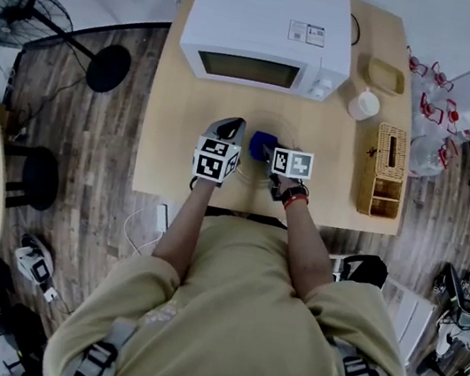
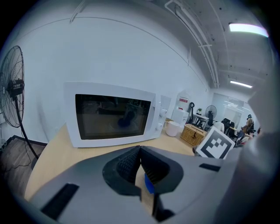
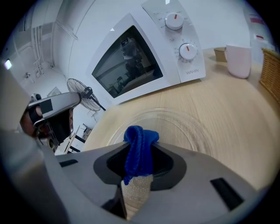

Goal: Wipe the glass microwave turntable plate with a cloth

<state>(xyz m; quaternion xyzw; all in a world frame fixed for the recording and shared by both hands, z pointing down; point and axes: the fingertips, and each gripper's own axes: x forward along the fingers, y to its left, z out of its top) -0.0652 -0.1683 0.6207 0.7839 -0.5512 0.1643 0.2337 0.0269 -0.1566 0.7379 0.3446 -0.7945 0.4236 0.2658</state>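
Observation:
The clear glass turntable plate (image 3: 177, 124) lies flat on the wooden table in front of the microwave; in the head view only its faint rim (image 1: 284, 126) shows. My right gripper (image 3: 139, 161) is shut on a bunched blue cloth (image 3: 138, 144), held just above the plate's near edge. From the head view the cloth (image 1: 263, 145) sits between the two grippers. My left gripper (image 2: 140, 152) has its jaws closed together with nothing clamped that I can make out. It hovers at the plate's left side (image 1: 230, 128), and a bit of blue shows behind its jaws.
The white microwave (image 1: 267, 31) stands shut at the table's back. A white cup (image 1: 364, 104), a yellowish dish (image 1: 386, 76) and a wicker box (image 1: 387, 169) occupy the right side. A floor fan (image 1: 23, 10) stands off to the left.

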